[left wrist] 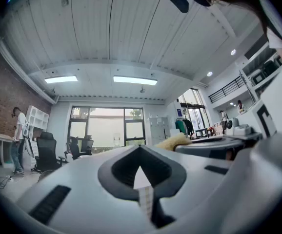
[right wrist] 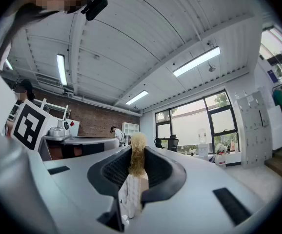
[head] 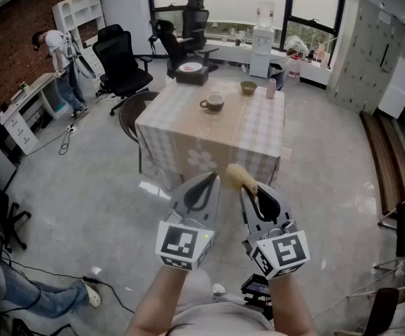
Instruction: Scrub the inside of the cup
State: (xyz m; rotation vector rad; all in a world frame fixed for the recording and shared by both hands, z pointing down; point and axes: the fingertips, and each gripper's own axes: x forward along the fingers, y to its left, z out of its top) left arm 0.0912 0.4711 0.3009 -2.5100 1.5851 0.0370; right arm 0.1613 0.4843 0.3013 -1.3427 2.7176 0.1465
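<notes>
The cup [head: 212, 102] sits far off on the table [head: 188, 137], too small to see inside, well ahead of the jaws. The left gripper [head: 209, 182] is closed, empty; the right gripper [head: 250, 187] pinches a yellow sponge [head: 240, 175].

Daylight is flooding in through the tall windows [head: 244, 2] far ahead of both claws, bleached almost white. There's a glare patch on the polished floor [head: 104, 187] just left of the left gripper [head: 208, 180]. Shadows under the table [head: 209, 138] are soft and shallow.

In the gripper views, ceiling light strips [left wrist: 135, 80] glow overhead, bright but not flaring. The fisheye bend is heavy, with straight beams curving and corners gone black. Right at the lens, the grey claw bodies smear out of focus. The sponge brush [right wrist: 137, 155] pinched in the right gripper [head: 248, 185] blurs at its near end, and the room beyond is crisper.
</notes>
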